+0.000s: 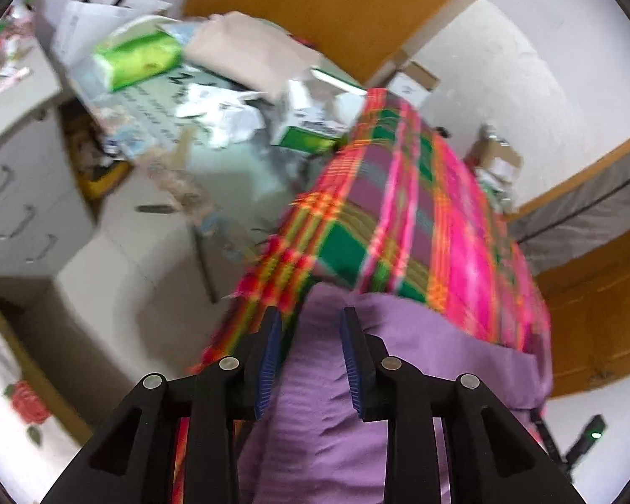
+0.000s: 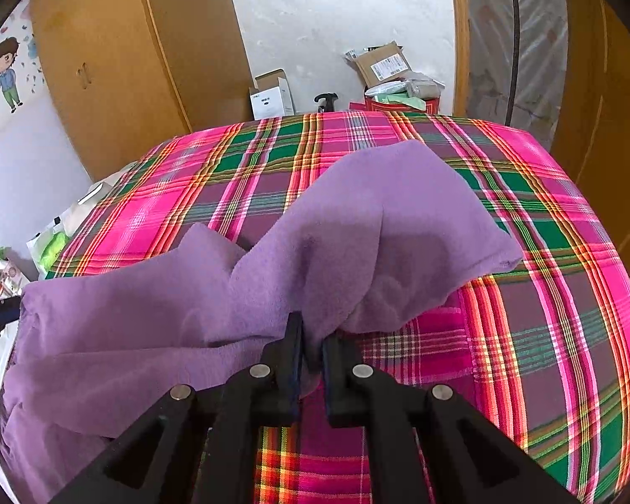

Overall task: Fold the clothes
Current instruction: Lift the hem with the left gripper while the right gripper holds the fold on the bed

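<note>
A purple fleece cloth [image 2: 357, 227] lies bunched on a pink and green plaid cover [image 2: 546, 294]. The right gripper [image 2: 313, 361] has its jaws closed, pinching the cloth's near edge. The left gripper [image 1: 311, 361] holds its jaws apart over purple fabric.

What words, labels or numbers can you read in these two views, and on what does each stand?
"Z": the only clear letter, on the printed bag; its other print is blurred.
White box: small dark label, too small to read.
Cardboard parcel: shipping label, too small to read.
Green packet: no print can be made out.
</note>
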